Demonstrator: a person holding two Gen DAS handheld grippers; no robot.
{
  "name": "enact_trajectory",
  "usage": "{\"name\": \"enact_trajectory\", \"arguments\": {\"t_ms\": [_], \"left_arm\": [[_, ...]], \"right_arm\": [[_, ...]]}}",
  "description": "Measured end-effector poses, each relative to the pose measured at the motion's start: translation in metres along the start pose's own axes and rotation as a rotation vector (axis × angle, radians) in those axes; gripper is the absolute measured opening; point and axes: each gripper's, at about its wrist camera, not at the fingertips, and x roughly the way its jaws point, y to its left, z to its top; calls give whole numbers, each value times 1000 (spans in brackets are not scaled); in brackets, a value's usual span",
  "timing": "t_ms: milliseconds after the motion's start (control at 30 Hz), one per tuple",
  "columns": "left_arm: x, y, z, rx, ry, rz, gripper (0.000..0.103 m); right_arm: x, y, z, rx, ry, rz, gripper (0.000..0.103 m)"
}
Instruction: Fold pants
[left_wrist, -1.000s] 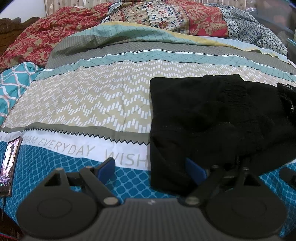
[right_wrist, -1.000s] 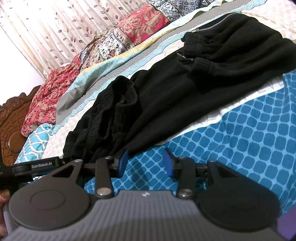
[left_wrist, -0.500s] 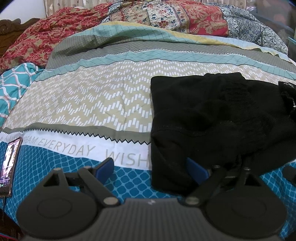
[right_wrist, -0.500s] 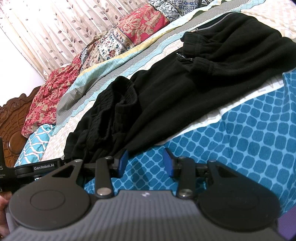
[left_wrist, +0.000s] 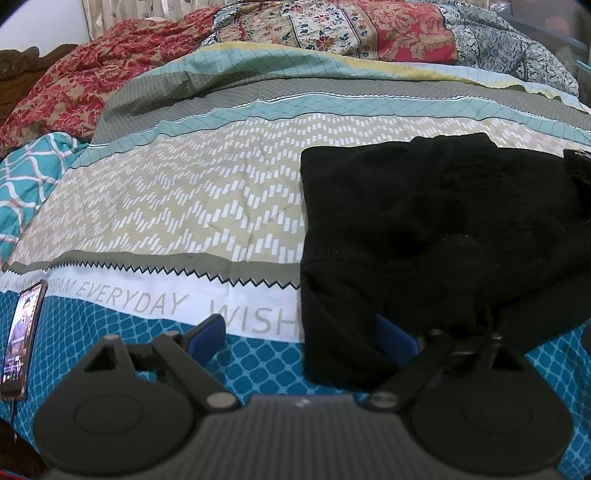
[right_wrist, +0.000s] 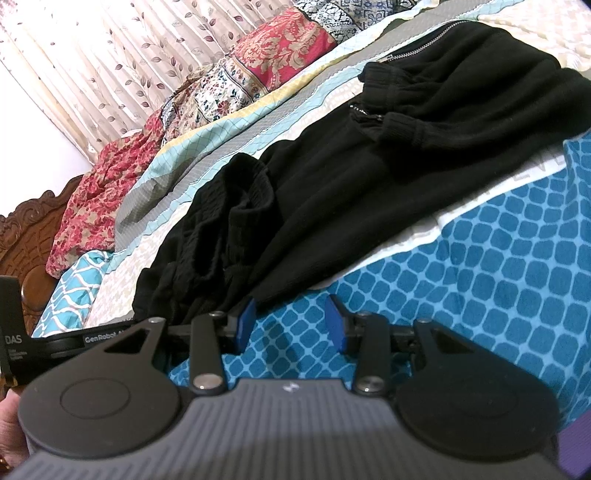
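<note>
Blue pads tip both tools: the left gripper (left_wrist: 301, 338) stands wide with nothing pinched, its right pad over the near corner of the black pants (left_wrist: 424, 236) and its left pad over bare bedspread (left_wrist: 177, 206). The right gripper (right_wrist: 291, 325) is set at a narrower gap, also empty, its left pad just beside the near edge of the cloth and its right pad over the blue honeycomb print. From the left gripper the pants lie ahead and to the right, ending in a straight edge that runs away from it; from the right gripper they stretch ahead and off to the upper right, long axis slanting that way, with a bunched ribbed band close in front and ribbed cuffs and a zipper (right_wrist: 417, 46) at the far end. The left gripper seems the nearer to a graspable corner, so the coming fold likely starts there, carrying that end along the length. The bed is soft and rumpled, printed in zigzag bands and lettering, with a phone (left_wrist: 22, 343) lying off to the left of the left gripper. Beyond are floral quilts (left_wrist: 332, 29), a carved wooden headboard (right_wrist: 26, 240) and leaf-patterned curtains (right_wrist: 110, 55).
</note>
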Motion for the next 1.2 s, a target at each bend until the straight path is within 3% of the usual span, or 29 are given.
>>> {"name": "enact_trajectory", "arguments": {"t_ms": [367,500,633,900,1200], "left_arm": [[4,-2,2,17,5,19,95],[-7,4,8,-14,18,3,95],[-28,8,14,-25,-14,-2,92],[-58,-14,30,35,-98,-43,92],[-43,-41,38,69,-60,-59,88]], "right_arm": [[2,3,-1,12,-3,2,44],[-8,8,-2,-16,-31,6,56],[-18,11,-5,-44,-51,5,56],[-38,-2,-7,4,-96,-10,56],[-36,-27,-8,123,-69,-29,56]]}}
